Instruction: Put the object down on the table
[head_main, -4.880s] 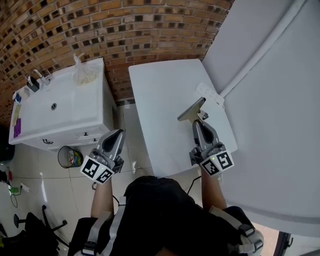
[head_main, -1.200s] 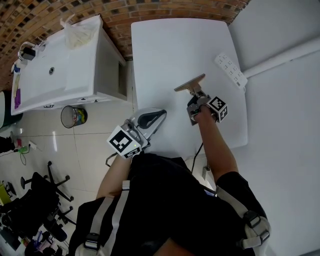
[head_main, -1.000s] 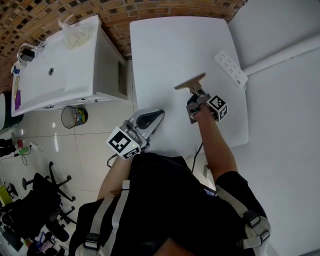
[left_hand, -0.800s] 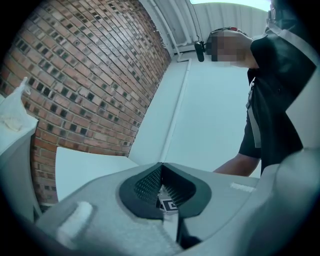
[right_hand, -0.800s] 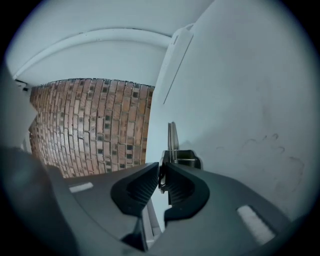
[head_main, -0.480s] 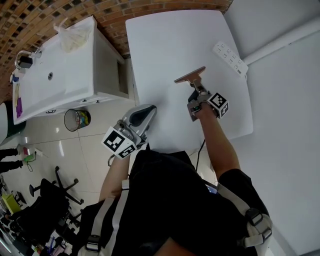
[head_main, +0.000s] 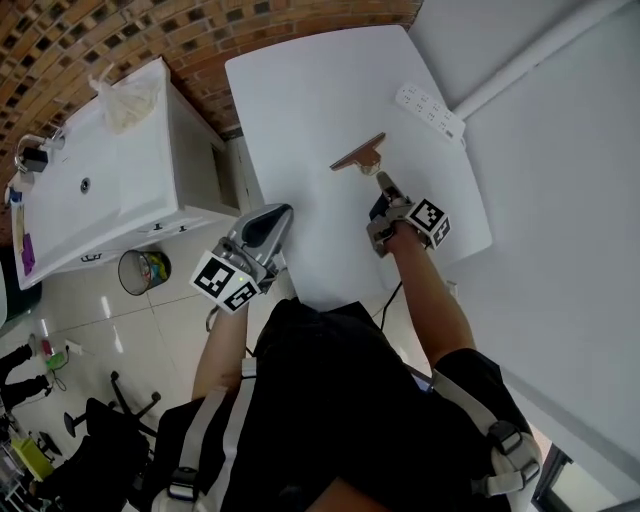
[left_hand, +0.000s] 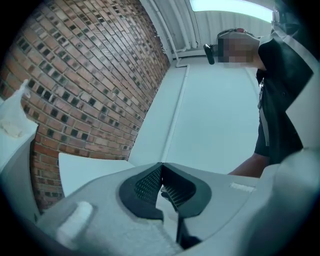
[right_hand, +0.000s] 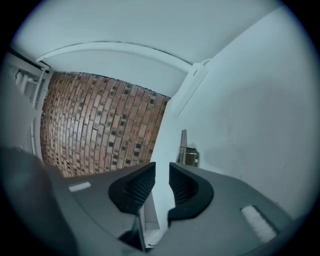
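A squeegee-like tool (head_main: 359, 157) with a brownish flat blade and a short handle lies on the white table (head_main: 300, 110). My right gripper (head_main: 383, 184) is just behind the handle end, close to it. In the right gripper view the tool (right_hand: 188, 151) shows ahead of the jaws, beyond them. The right gripper (right_hand: 162, 183) has a narrow gap and holds nothing. My left gripper (head_main: 276, 213) hangs at the table's left edge. In the left gripper view the left gripper (left_hand: 161, 175) is shut, its pads meeting at the tips, with nothing between them.
A white power strip (head_main: 428, 112) lies on the table at the far right near a wall conduit (head_main: 520, 55). Left of the table stands a white sink cabinet (head_main: 110, 190) with a plastic bag (head_main: 125, 98) on it. A waste bin (head_main: 144, 271) sits on the floor. A brick wall (head_main: 150, 35) runs behind.
The right gripper carried the tool farther onto the table while shut on its handle. Now its jaws stand apart and the tool lies free ahead of them. The left gripper stayed shut.
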